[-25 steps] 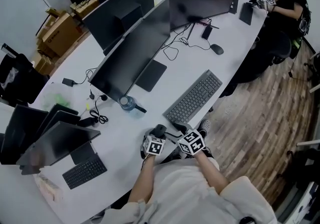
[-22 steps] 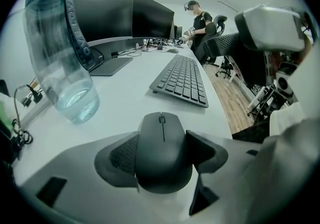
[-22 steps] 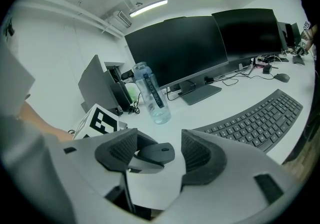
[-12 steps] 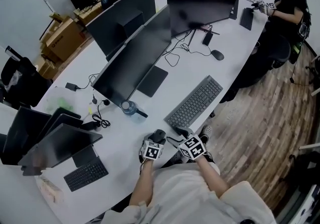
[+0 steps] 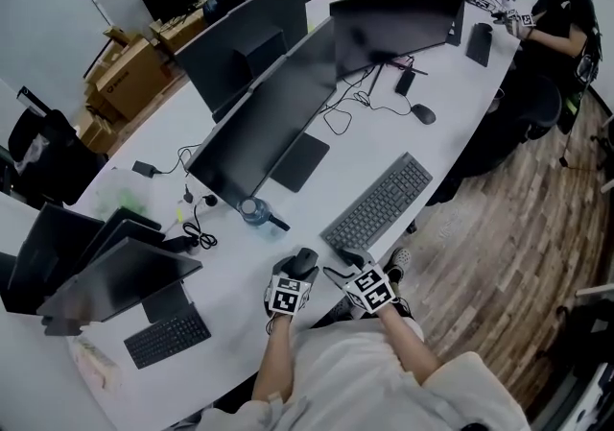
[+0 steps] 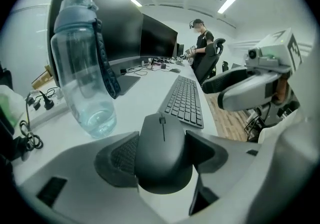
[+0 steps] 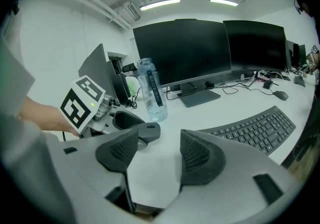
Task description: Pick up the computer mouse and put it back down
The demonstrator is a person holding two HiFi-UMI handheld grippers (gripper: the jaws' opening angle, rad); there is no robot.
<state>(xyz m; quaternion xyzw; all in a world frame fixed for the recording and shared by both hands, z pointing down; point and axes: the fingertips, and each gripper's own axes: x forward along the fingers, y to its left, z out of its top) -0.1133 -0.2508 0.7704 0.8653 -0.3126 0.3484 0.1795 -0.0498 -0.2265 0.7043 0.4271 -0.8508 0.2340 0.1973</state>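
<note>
The black computer mouse (image 6: 162, 138) sits between the jaws of my left gripper (image 6: 162, 152), and both ribbed pads press its sides. In the head view the mouse (image 5: 305, 260) is at the white desk's front edge, just ahead of the left gripper (image 5: 298, 273). I cannot tell whether it rests on the desk or hangs above it. My right gripper (image 7: 159, 153) stands open beside it, with only bare desk between its pads. In the head view the right gripper (image 5: 348, 260) is close to the left one's right side.
A clear water bottle (image 6: 85, 68) stands just beyond the mouse on the left. A grey keyboard (image 5: 377, 201) lies ahead to the right. Large monitors (image 5: 278, 122) line the desk's middle. A second mouse (image 5: 422, 113) lies far off. A person (image 5: 561, 7) sits at the far end.
The two grippers stay close together at the desk's front edge, the mouse still between the left jaws. Only the head view has shifted slightly.
</note>
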